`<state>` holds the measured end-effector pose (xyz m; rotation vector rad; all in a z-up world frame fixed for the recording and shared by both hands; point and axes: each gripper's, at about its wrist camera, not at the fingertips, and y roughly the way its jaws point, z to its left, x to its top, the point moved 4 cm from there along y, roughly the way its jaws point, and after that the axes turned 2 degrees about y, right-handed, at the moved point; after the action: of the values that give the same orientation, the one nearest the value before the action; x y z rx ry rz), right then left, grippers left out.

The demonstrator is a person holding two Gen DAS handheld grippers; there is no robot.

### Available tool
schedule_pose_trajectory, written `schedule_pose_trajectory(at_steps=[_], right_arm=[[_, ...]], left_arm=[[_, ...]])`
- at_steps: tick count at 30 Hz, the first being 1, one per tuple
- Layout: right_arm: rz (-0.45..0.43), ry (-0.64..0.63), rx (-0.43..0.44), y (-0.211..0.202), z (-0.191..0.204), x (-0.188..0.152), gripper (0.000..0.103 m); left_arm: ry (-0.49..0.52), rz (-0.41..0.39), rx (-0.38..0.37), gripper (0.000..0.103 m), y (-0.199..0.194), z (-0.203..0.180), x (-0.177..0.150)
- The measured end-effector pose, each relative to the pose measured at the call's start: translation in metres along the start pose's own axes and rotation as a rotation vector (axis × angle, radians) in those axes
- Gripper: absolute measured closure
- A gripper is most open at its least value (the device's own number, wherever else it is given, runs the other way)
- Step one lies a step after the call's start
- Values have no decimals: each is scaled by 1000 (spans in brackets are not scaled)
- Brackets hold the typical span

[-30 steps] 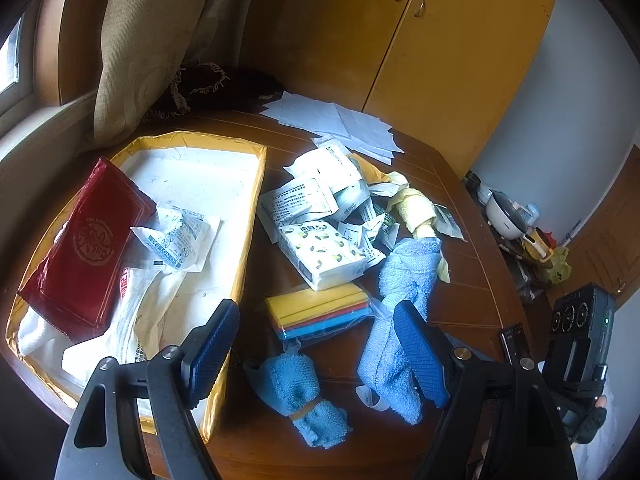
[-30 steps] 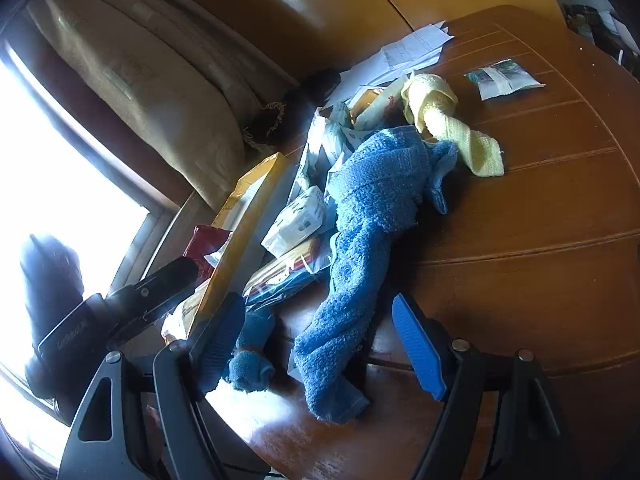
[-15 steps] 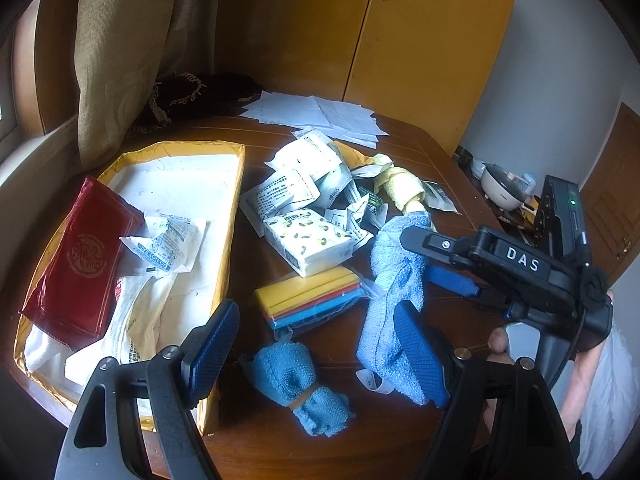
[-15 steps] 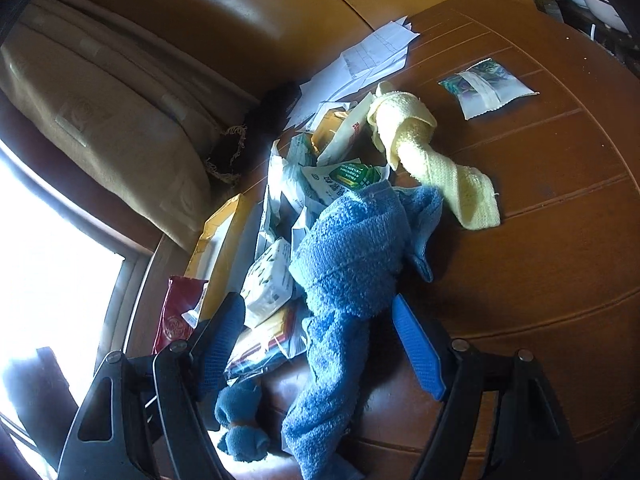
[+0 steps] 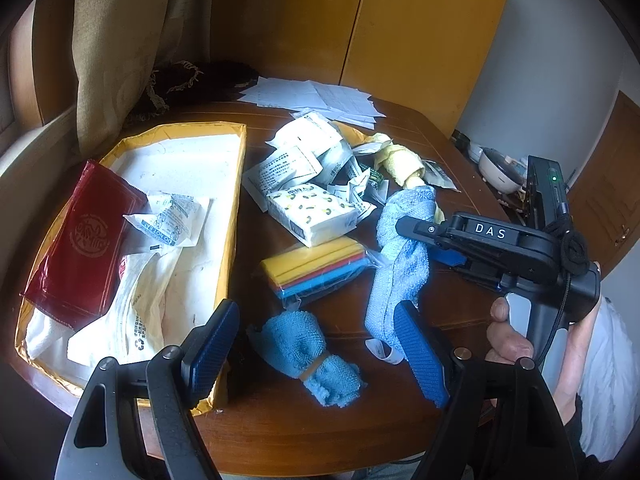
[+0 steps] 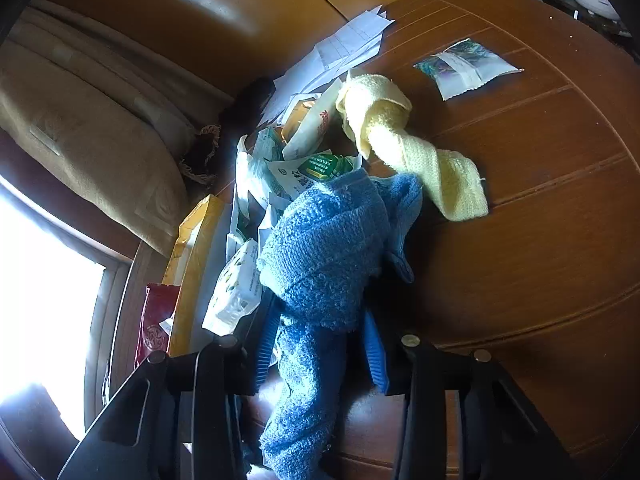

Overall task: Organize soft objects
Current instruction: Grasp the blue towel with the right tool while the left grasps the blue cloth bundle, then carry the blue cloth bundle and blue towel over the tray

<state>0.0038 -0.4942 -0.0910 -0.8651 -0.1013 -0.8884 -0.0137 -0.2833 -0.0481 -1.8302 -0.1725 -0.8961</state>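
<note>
A long blue towel (image 5: 400, 256) lies on the brown table (image 5: 312, 432). My right gripper (image 6: 320, 354) is shut on the blue towel (image 6: 324, 248) around its middle; it also shows in the left wrist view (image 5: 430, 240). A small rolled blue cloth (image 5: 308, 356) with a rubber band lies near the front. My left gripper (image 5: 316, 350) is open and empty just above it. A yellow cloth (image 5: 400, 160) (image 6: 416, 148) lies behind the towel. A yellow tray (image 5: 236, 184) at left holds a red packet (image 5: 84, 240) and white bags.
A pack of coloured sponges (image 5: 320, 272), a white tissue pack (image 5: 312, 212) and several paper sachets (image 5: 296, 160) crowd the table's middle. Loose papers (image 5: 316, 98) lie at the back. A foil sachet (image 6: 464, 66) lies on the right. Curtain and cupboards stand behind.
My right gripper has come in over the table and closed on the middle of the blue towel. My left gripper has stayed open above the rolled cloth.
</note>
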Motion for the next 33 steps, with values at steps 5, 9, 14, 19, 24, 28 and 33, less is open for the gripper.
schedule_pose_trajectory(at_steps=[5, 9, 14, 19, 24, 28, 33], right_arm=[[-50, -38, -11, -13, 5, -5, 73], [-107, -74, 19, -32, 11, -9, 73], [-136, -113, 59, -47, 14, -15, 73], [-154, -129, 76, -54, 15, -18, 73], [-143, -107, 79, -52, 12, -19, 73], [-137, -105, 77, -50, 11, -21, 73], [-140, -110, 81, -50, 11, -22, 73]], left_arm=[[50, 35, 1, 20, 5, -11, -2], [63, 66, 20, 20, 8, -18, -7], [86, 80, 30, 27, 8, -25, -9], [114, 116, 56, 30, 17, -29, -13], [156, 171, 114, 41, 32, -32, -21], [191, 182, 211, 63, 42, -29, -25], [173, 160, 191, 75, 37, -25, -21]])
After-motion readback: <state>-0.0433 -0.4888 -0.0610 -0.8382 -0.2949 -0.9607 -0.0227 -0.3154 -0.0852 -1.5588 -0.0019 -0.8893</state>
